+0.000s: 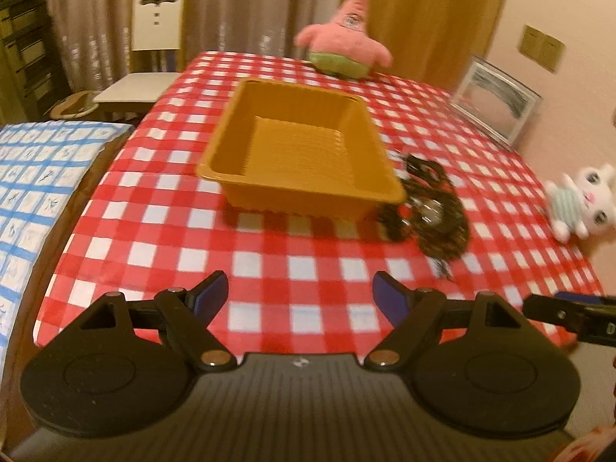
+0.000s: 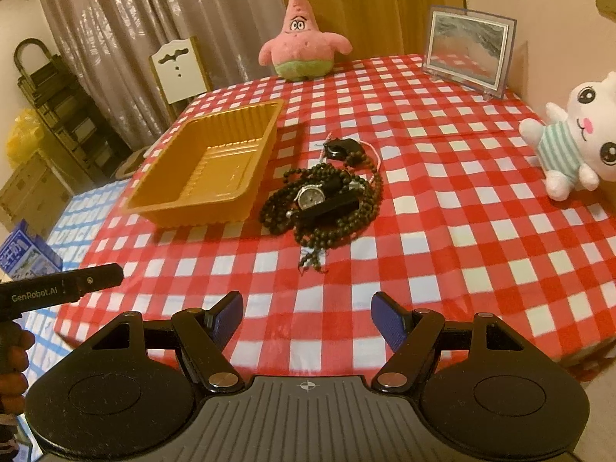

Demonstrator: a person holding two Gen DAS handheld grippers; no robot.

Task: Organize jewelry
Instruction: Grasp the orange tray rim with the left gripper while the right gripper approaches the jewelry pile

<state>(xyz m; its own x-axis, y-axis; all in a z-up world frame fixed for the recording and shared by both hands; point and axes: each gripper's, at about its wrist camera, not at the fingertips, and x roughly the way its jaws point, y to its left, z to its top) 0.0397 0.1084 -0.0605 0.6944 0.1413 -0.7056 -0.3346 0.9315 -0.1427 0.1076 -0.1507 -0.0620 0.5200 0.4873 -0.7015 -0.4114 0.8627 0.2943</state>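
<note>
An orange plastic tray (image 1: 246, 146) (image 2: 154, 202) stands empty on the red checked tablecloth. Just right of it lies a pile of jewelry (image 1: 431, 211): dark bead necklaces (image 2: 338, 227), a wristwatch (image 2: 310, 196) with a black strap, and a black pendant on a pink cord (image 2: 340, 148). My left gripper (image 1: 300, 294) is open and empty, above the near table edge in front of the tray. My right gripper (image 2: 307, 317) is open and empty, near the front edge, short of the bead pile. Each gripper's side shows in the other's view.
A pink starfish plush (image 2: 302, 40) sits at the table's back edge, a framed picture (image 2: 467, 50) at the back right, a white bunny plush (image 2: 573, 138) at the right edge. A blue checked surface (image 1: 34, 177) and a white chair (image 1: 154, 38) stand to the left.
</note>
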